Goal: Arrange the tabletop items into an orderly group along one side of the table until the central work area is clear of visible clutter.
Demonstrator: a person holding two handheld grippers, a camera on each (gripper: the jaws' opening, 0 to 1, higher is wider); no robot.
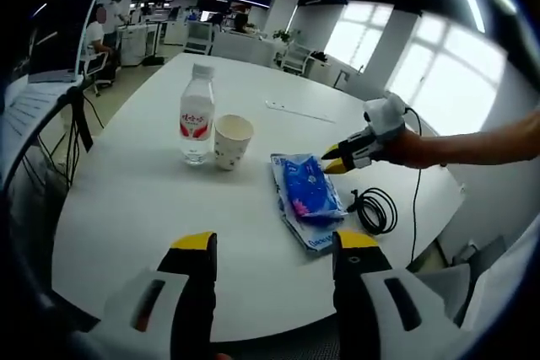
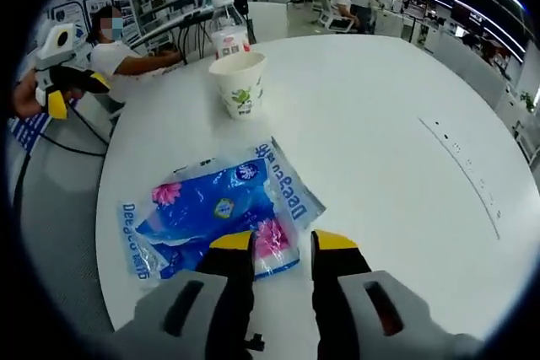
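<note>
On a white round worktop [image 1: 152, 208] in an open-plan office, a bottle [image 1: 196, 124] and a paper cup [image 1: 232, 142] stand upright, just beside each other and possibly touching. A blue packet [image 1: 305, 199] lies flat near them, toward the worktop's edge.

The left gripper view takes in the scene from across the worktop: the left tongs [image 1: 272, 252] are spread, hanging above bare surface with nothing between them, well short of the packet. The right tongs [image 1: 331, 161], held in a person's hand [image 1: 411, 148], reach in at the packet's far end, their yellow tips close together; whether they touch the wrapper is hard to tell at this size. A coiled black cable [image 1: 376, 209] lies beside the packet near the rim, and a thin pale strip [image 1: 297, 110] rests farther out.

The right gripper view looks down on the packet [image 2: 221, 215] at close range: the right tongs [image 2: 283, 244] sit at its near edge with a narrow gap between the tips, straddling the wrapper's corner. Beyond stand the cup [image 2: 239, 82] and the bottle [image 2: 229, 29]. At far left the left tongs [image 2: 71, 93] show, past the worktop's edge.
</note>
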